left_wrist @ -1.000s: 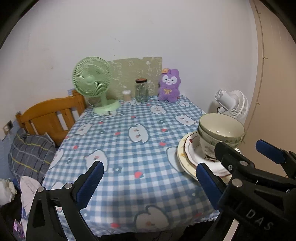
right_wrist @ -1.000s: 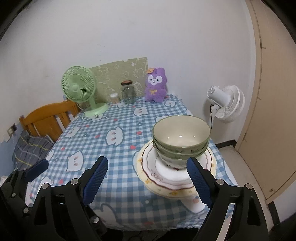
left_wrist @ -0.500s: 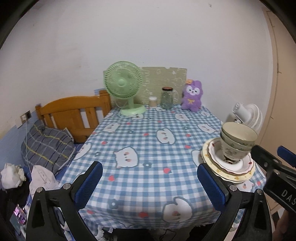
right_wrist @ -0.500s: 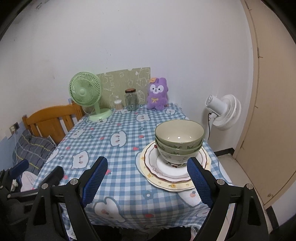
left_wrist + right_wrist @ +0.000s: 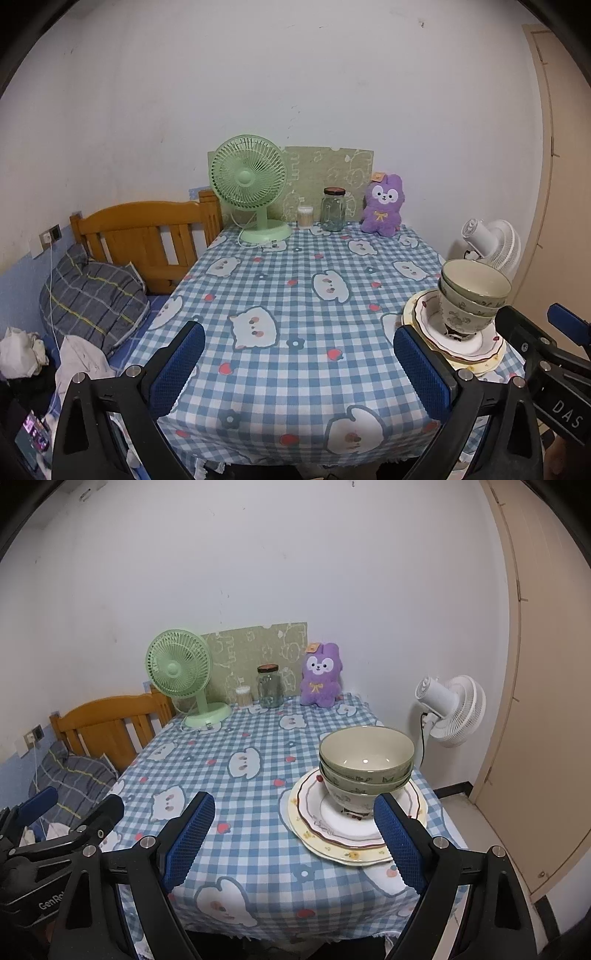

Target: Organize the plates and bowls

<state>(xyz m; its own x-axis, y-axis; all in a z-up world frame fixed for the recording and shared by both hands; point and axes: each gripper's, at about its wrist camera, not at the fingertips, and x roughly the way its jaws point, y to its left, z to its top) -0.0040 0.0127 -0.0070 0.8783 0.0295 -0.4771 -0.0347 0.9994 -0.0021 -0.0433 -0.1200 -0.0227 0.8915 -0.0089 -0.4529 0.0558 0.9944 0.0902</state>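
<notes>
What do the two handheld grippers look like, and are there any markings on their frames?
Both are black plastic clamp-style frames with silver bolts and long fingers faced with blue textured pads. The left gripper bears white lettering starting "GenRo", seen in the right wrist view. The right gripper bears white letters "DAS", seen in the left wrist view. No cables or sleeves show.

The table (image 5: pixel 258 834) is left clear at centre frame; passage is blocked by stacked bowls (image 5: pixel 365 760) on plates (image 5: pixel 343 838) at lower right and a green fan (image 5: pixel 179 668) at the back.

Both grippers (image 5: pixel 299 363) (image 5: pixel 295 843) hover, jaws wide apart (nothing held).
</notes>
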